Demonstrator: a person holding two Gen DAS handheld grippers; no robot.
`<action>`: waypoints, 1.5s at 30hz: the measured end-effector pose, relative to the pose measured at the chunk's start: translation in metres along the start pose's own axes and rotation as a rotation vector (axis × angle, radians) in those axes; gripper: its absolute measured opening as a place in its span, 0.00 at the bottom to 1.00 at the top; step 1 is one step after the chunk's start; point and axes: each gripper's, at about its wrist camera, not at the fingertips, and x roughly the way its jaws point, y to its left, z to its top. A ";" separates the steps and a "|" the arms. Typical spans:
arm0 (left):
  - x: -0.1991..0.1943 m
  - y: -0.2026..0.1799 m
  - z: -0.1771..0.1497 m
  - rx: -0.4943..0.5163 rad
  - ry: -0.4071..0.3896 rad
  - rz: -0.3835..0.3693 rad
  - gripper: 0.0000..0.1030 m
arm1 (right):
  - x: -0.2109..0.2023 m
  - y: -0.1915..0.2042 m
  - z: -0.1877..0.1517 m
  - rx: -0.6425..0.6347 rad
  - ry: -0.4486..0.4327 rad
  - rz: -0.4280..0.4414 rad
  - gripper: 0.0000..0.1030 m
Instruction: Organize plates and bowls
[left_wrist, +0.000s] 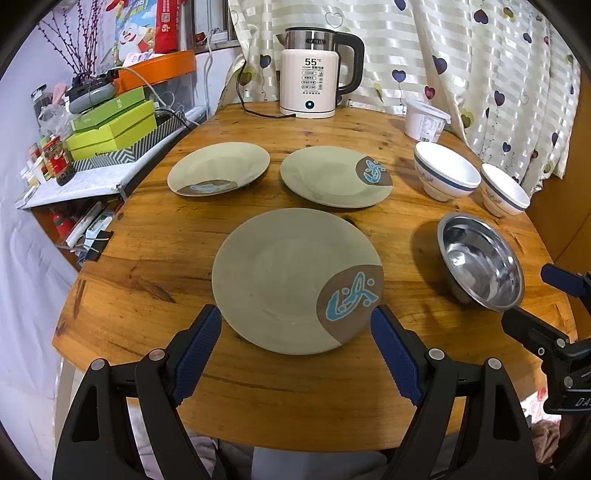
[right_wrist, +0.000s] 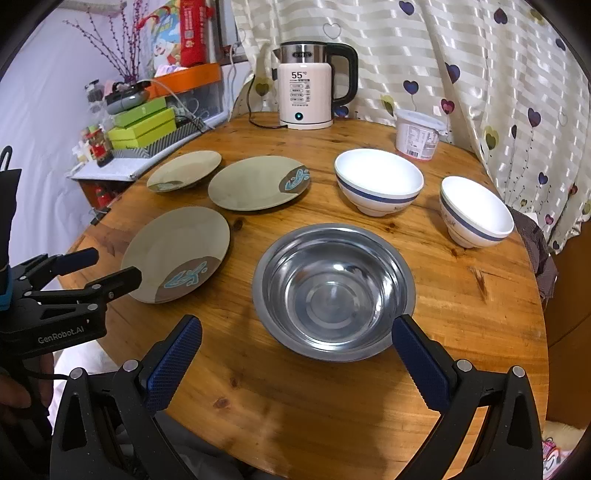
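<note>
Plates (left_wrist: 297, 280), 3 of them, and 3 bowls (right_wrist: 334, 293) lie unstacked on the tabletop (right_wrist: 314, 398), nothing gathered yet, so the empty, spread left claw (left_wrist: 295, 328) and right claw (right_wrist: 295, 341) likely each need a first rim grip.

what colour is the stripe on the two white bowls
Dark blue, a band just below the rim of each white bowl; clearest in the right wrist view.

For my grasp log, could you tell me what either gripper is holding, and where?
Nothing is held. The left gripper is open before the nearest plate; the right gripper is open before the steel bowl.
</note>
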 end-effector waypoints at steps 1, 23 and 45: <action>0.001 0.002 0.001 -0.006 0.002 -0.016 0.81 | 0.001 0.000 0.001 0.000 0.002 0.001 1.00; 0.010 0.021 0.004 -0.062 0.007 0.004 0.81 | 0.013 0.015 0.025 -0.018 0.013 0.072 1.00; 0.017 0.053 0.025 -0.107 -0.027 0.065 0.81 | 0.047 0.040 0.077 -0.077 0.035 0.207 1.00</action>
